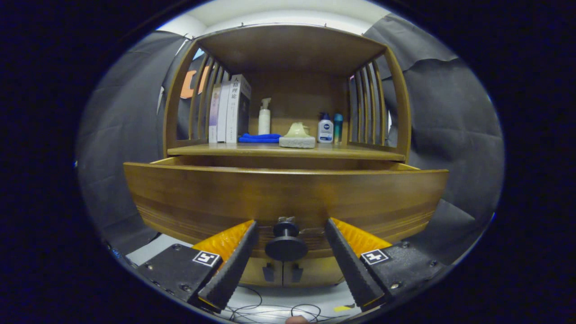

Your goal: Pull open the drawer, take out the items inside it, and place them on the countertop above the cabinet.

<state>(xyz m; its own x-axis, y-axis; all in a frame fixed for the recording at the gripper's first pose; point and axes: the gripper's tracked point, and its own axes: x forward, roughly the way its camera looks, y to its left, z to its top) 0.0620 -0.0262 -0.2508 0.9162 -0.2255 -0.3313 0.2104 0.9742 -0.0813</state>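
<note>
**Wooden drawer pulled out, knob between spread fingers**

Wood drawer (288, 198) stands partly out of the cabinet, its curved front facing the gripper (290, 225). Dark round knob (286, 243) sits low on the drawer front, centred between the two fingers. Fingers are apart, w/ clear gaps on both sides of the knob; neither pad touches it. Fingertips reach about level w/ the knob's stem, close to the drawer face. Drawer inside can't be seen from this angle, so contents unknown.

Above the drawer, the countertop (202, 150) holds, left to right: upright books (229, 110) against the left slatted side, a folded blue cloth (259, 138), a white pump bottle (264, 117) farther back, a pale green item on a grey block (297, 137), a white bottle w/ blue cap (325, 128) and a slim teal bottle (338, 127) just right of it.

Below the drawer, two small cabinet doors (282, 272) w/ dark handles. Thin cables (270, 310) lie on the floor near the gripper.
</note>
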